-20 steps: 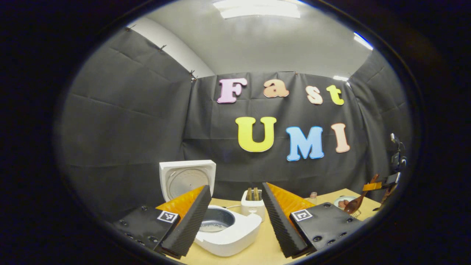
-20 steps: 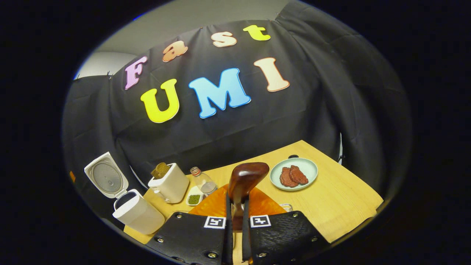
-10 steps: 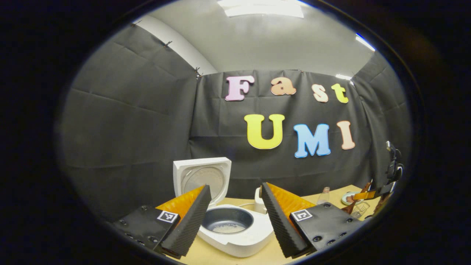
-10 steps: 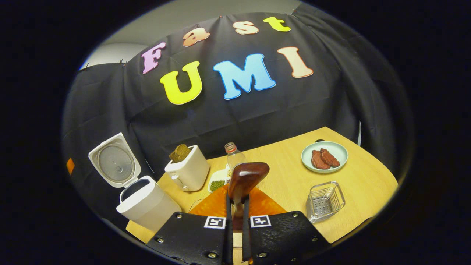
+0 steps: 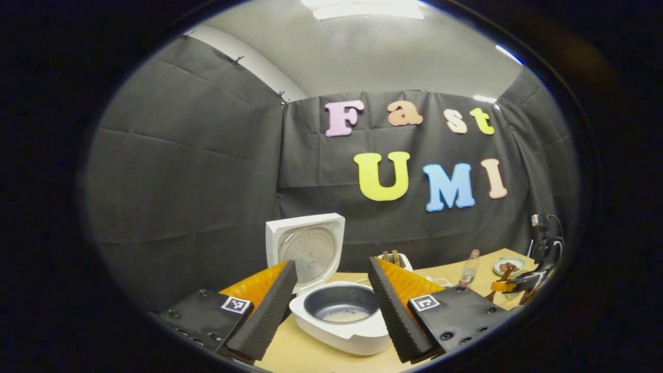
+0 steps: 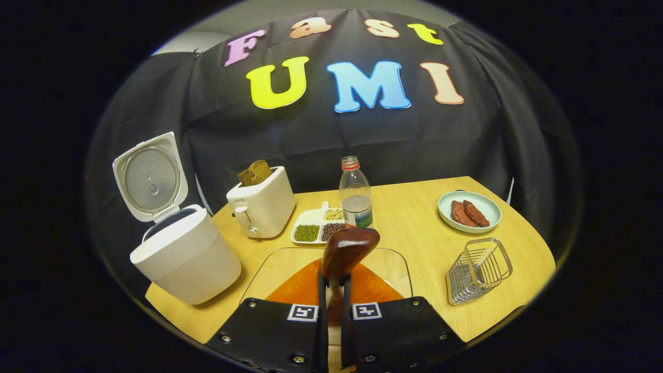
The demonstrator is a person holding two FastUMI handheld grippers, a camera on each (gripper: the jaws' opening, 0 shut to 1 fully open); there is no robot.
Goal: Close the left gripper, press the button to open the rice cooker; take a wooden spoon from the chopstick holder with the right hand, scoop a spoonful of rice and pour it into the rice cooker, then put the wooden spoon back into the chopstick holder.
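Note:
The white rice cooker (image 5: 336,331) stands open, its lid (image 5: 305,248) upright, with a little rice in the grey inner pot (image 5: 342,308). My left gripper (image 5: 331,264) is open, its fingers on either side of the pot, just in front of it. My right gripper (image 6: 334,280) is shut on the wooden spoon (image 6: 349,248), whose bowl sticks up past the fingertips. The rice cooker (image 6: 181,254) sits to that gripper's left, and the wire chopstick holder (image 6: 479,269) to its right. In the left gripper view the right gripper (image 5: 520,284) shows far right with the spoon.
On the wooden table (image 6: 414,233) stand a toaster with bread (image 6: 261,204), a clear bottle (image 6: 355,194), a divided dish of beans (image 6: 321,228) and a plate of meat (image 6: 469,211). A clear tray (image 6: 269,269) lies under the right gripper.
The right gripper has tipped down and swung with the spoon, so the table, dish and wire holder came fully into view. The left gripper shifted until the cooker sits between its fingers.

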